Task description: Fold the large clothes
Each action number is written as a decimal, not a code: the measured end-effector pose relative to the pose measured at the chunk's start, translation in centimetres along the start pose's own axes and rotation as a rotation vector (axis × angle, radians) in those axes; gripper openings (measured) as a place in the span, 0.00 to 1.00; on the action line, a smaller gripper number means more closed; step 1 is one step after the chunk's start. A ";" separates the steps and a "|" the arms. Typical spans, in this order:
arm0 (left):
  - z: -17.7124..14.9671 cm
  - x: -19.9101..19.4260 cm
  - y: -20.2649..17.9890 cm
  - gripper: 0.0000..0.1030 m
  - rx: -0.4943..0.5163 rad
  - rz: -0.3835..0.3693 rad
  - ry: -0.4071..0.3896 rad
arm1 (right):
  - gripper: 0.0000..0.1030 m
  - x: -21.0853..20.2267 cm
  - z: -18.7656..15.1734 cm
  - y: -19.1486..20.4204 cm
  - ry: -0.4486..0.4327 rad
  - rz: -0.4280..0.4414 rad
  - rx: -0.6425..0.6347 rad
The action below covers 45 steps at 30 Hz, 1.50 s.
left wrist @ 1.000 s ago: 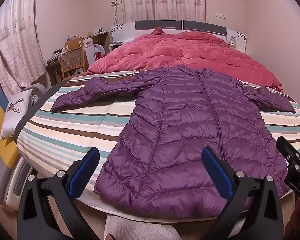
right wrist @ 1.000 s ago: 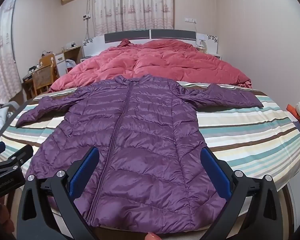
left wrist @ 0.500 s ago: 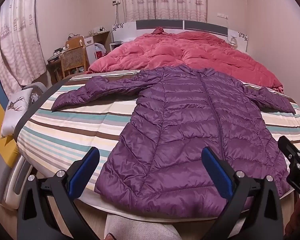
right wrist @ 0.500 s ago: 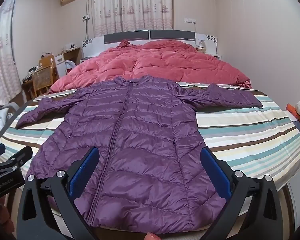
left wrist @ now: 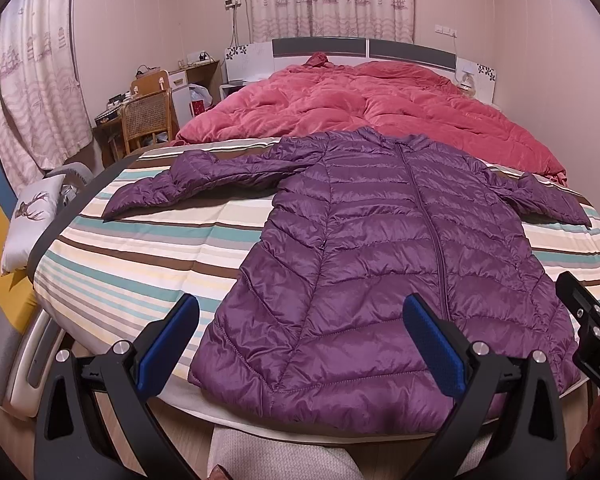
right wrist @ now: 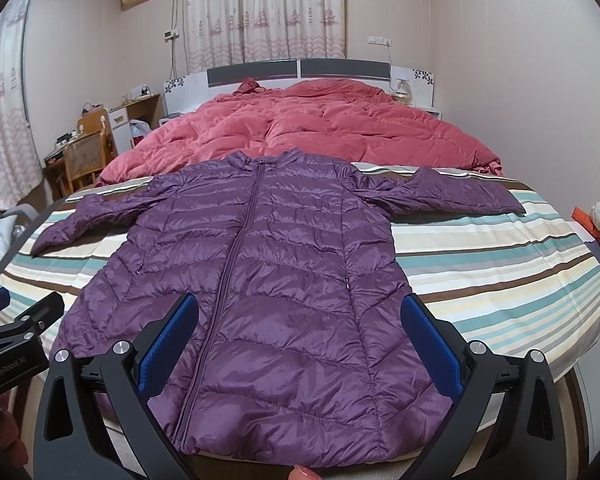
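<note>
Left claw [left wrist: 298,330] agape, level above hem | right claw [right wrist: 298,330] agape, level | purple jacket [right wrist: 260,264] flat

Purple quilted long jacket [left wrist: 384,264] flat on striped bedsheet, front up, zipped, sleeves spread outward, hem at bed's near edge.

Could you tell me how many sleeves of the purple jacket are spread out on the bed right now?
2: one sleeve lies out to the left of the jacket, the other sleeve to the right, both flat on the striped sheet.
</note>
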<state>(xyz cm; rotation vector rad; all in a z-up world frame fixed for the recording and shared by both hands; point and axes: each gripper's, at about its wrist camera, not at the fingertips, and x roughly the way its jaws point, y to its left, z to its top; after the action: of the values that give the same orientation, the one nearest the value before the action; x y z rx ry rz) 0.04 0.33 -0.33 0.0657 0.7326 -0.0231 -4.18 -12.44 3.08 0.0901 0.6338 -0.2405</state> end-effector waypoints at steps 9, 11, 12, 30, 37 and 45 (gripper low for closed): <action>-0.2 0.0 -0.1 0.98 0.000 0.000 0.003 | 0.97 0.0 -0.1 0.2 0.002 0.000 -0.007; -0.2 0.0 -0.1 0.98 0.001 0.001 0.006 | 0.97 0.1 -0.1 0.3 0.005 0.000 -0.008; -0.2 0.1 -0.1 0.98 0.002 0.000 0.007 | 0.97 0.0 -0.1 0.2 0.003 -0.001 -0.007; -0.3 0.4 -0.4 0.98 0.005 -0.001 0.013 | 0.97 0.3 -0.3 0.3 0.008 0.007 -0.007; -0.3 0.4 -0.4 0.98 0.006 -0.001 0.014 | 0.97 0.2 -0.3 0.4 0.013 0.007 -0.011; -0.4 0.4 -0.4 0.98 0.006 -0.002 0.014 | 0.97 0.2 -0.2 0.3 0.015 0.006 -0.010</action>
<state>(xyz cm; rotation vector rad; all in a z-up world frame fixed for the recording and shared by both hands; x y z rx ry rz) 0.06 -0.08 -0.91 0.0704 0.7470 -0.0269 -4.09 -12.12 2.81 0.0844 0.6500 -0.2313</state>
